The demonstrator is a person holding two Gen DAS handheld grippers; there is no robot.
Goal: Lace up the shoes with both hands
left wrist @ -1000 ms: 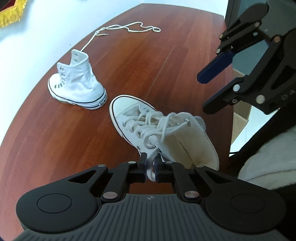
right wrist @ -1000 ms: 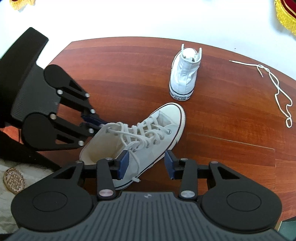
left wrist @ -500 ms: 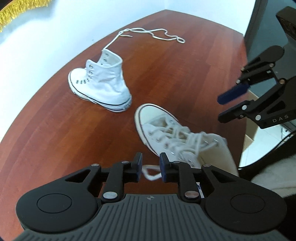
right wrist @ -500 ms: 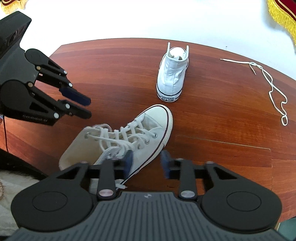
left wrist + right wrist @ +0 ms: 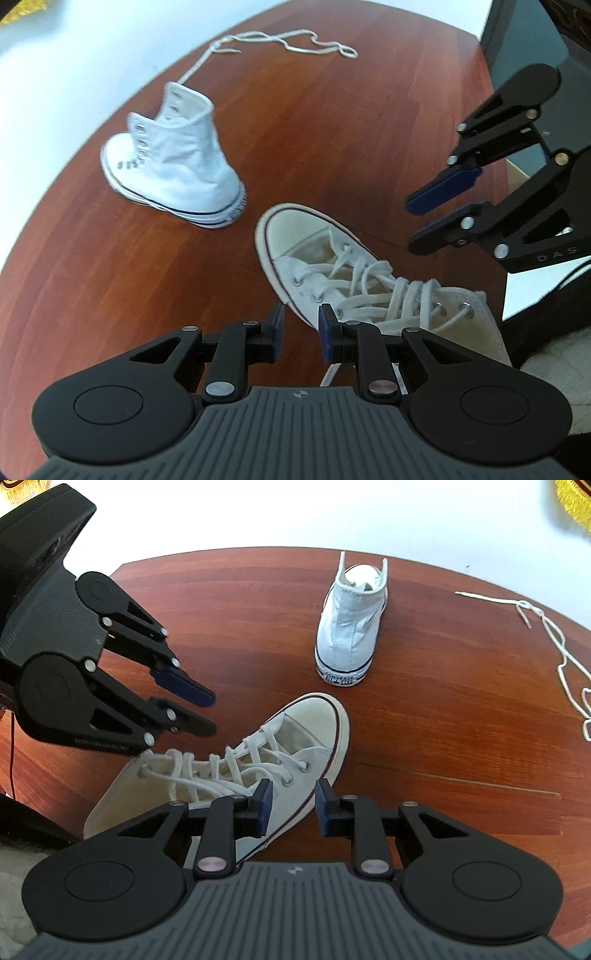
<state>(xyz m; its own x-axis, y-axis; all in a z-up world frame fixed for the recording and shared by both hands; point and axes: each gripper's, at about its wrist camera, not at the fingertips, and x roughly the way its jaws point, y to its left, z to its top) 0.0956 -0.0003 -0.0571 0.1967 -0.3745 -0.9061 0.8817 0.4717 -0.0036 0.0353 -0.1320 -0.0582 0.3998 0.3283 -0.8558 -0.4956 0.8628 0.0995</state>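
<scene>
Left wrist view: laced shoe (image 5: 369,280), cream canvas high-top, rubber toe cap, dark stripe round the sole, metal eyelets; on its side near the table edge, toe pointing away, presumably so the eyelet rows face both grippers. Flat white lace crossed through the eyelets up to the ankle, slack and uneven; one end (image 5: 330,374) trailing down behind the left gripper. Whether pulled tight or tied: cannot tell.

Bare shoe (image 5: 173,173), whiter canvas high-top, upright on its sole, well apart from the first, heel toward the camera; eyelets empty, collar gaping.

Loose lace (image 5: 280,38), white cord in a kinked line near the far rim, beyond the bare shoe, one end close to its collar; probably meant for that shoe.

Left gripper (image 5: 301,334), black linkage, blue pads; jaws parted by a narrow gap, nothing between them, just over the laced shoe's sole edge.

Right gripper (image 5: 293,810), same build; jaws apart a little wider, empty, over the same shoe's toe side.

Table (image 5: 110,295), red-brown wood, smooth, curved edge.

Judgement: one shoe threaded, one not; both grippers free beside the threaded shoe.
</scene>
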